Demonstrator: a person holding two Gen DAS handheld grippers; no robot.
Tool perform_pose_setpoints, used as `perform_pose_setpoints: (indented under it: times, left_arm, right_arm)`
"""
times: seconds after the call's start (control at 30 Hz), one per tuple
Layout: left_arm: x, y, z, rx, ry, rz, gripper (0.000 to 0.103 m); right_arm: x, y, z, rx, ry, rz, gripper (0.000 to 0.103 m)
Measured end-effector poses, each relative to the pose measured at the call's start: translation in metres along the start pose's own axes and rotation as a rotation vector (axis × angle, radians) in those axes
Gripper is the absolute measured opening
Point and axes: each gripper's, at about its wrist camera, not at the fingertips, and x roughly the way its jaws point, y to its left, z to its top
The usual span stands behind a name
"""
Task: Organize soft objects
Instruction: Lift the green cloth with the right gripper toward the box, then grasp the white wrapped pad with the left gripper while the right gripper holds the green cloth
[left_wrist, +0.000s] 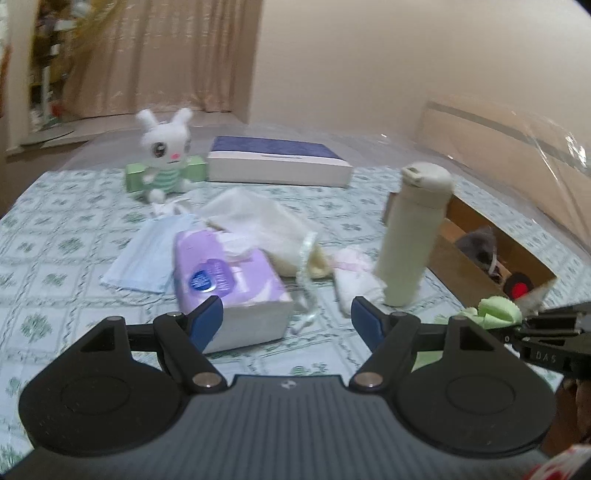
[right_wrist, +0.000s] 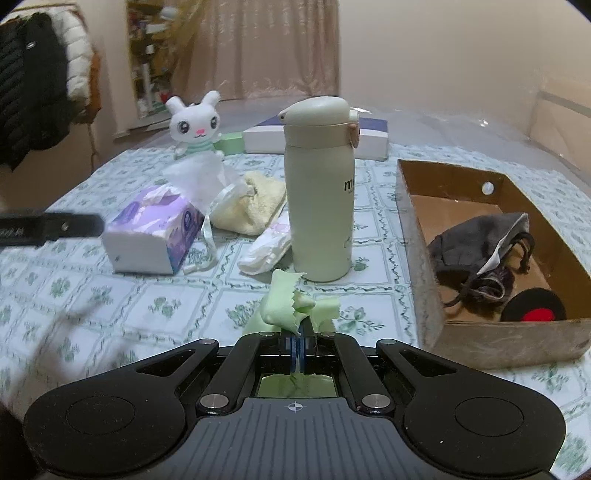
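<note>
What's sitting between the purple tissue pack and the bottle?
In the right wrist view, a cream fluffy cloth and a small white folded cloth lie between the tissue pack and the bottle.

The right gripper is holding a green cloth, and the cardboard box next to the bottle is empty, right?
Not quite. The right gripper does hold the green cloth, but the cardboard box beside the bottle isn't empty: the right wrist view shows a grey pouch inside.

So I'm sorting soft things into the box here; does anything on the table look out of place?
The cream flask stands upright among the soft things, beside the cardboard box: it is hard. The right gripper is shut on the green cloth; the left gripper is open.
</note>
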Motion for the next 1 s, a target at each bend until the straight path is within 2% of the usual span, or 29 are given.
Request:
perform_pose_setpoints:
  times: [0.2, 0.37, 0.53, 0.77, 1.0]
  left_arm:
    - [0.018, -0.017, 0.016, 0.192, 0.038, -0.109, 0.073]
    - [0.042, -0.034, 0.032, 0.442, 0.072, -0.207, 0.073]
    - [0.070, -0.047, 0.040, 0.603, 0.131, -0.258, 0.072]
    - [0.112, -0.080, 0.025, 0.698, 0.202, -0.245, 0.070]
    - [0.151, -0.109, -0.003, 0.634, 0.196, -0.153, 0.063]
  right_arm:
    - [-0.006, -0.023, 0.004, -0.131, 0.018, 0.033, 0.002]
    - [-0.006, -0.038, 0.015, -0.231, 0.021, 0.058, 0.002]
    - [0.000, -0.046, 0.026, -0.335, 0.034, 0.070, 0.002]
    - [0.015, -0.050, 0.032, -0.441, 0.060, 0.074, 0.002]
    - [0.030, -0.052, 0.032, -0.448, 0.022, 0.048, 0.002]
